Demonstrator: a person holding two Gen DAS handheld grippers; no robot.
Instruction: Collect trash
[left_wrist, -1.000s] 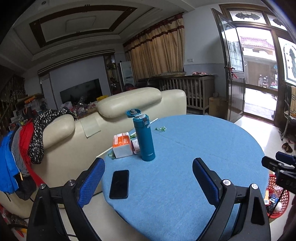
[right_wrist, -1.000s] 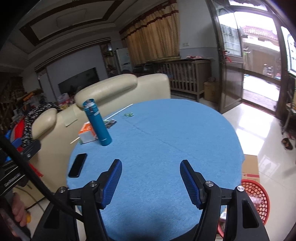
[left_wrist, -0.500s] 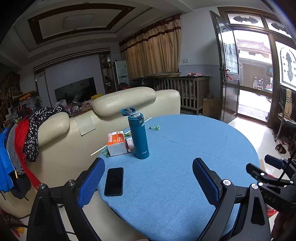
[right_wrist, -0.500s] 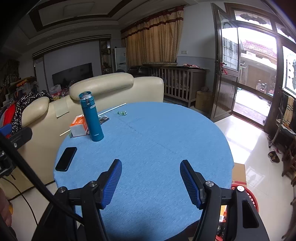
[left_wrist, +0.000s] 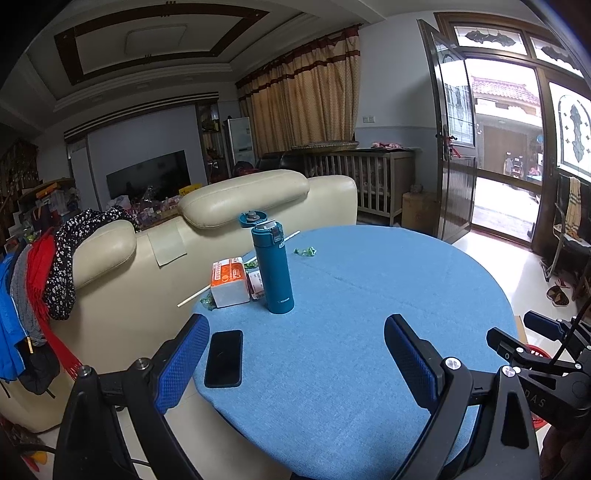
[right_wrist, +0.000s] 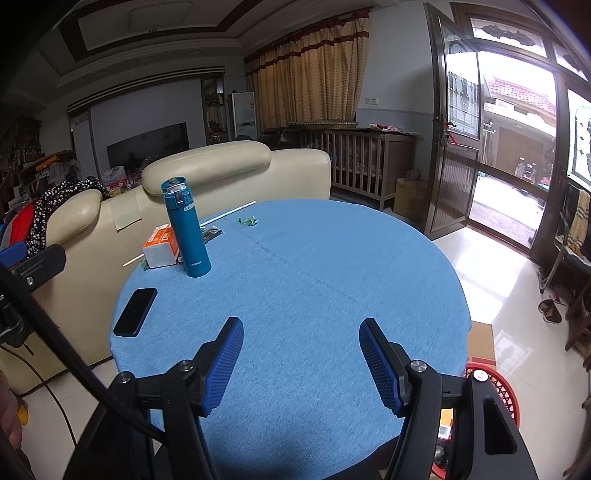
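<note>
A round table with a blue cloth (left_wrist: 369, 295) (right_wrist: 314, 277) holds small trash. A green candy wrapper (left_wrist: 304, 252) (right_wrist: 248, 220) lies at the far side. Another green wrapper (left_wrist: 207, 303) (right_wrist: 144, 264) and a small packet (left_wrist: 256, 282) (right_wrist: 211, 233) lie by an orange-white box (left_wrist: 229, 280) (right_wrist: 161, 246). A red basket (right_wrist: 496, 395) (left_wrist: 535, 352) stands on the floor at the right. My left gripper (left_wrist: 295, 354) is open and empty above the near table edge. My right gripper (right_wrist: 301, 354) is open and empty too, over the near edge.
A teal flask (left_wrist: 273, 266) (right_wrist: 186, 230) with its lid flipped open stands by the box. A black phone (left_wrist: 224, 358) (right_wrist: 135, 311) lies near the left edge. A long white stick (left_wrist: 236, 273) (right_wrist: 225, 216) crosses the far-left edge. A cream sofa (left_wrist: 184, 236) stands behind the table.
Both grippers have pulled back and risen slightly from the table, so more of the table and room shows. Both stayed open. Nothing on the table moved.
</note>
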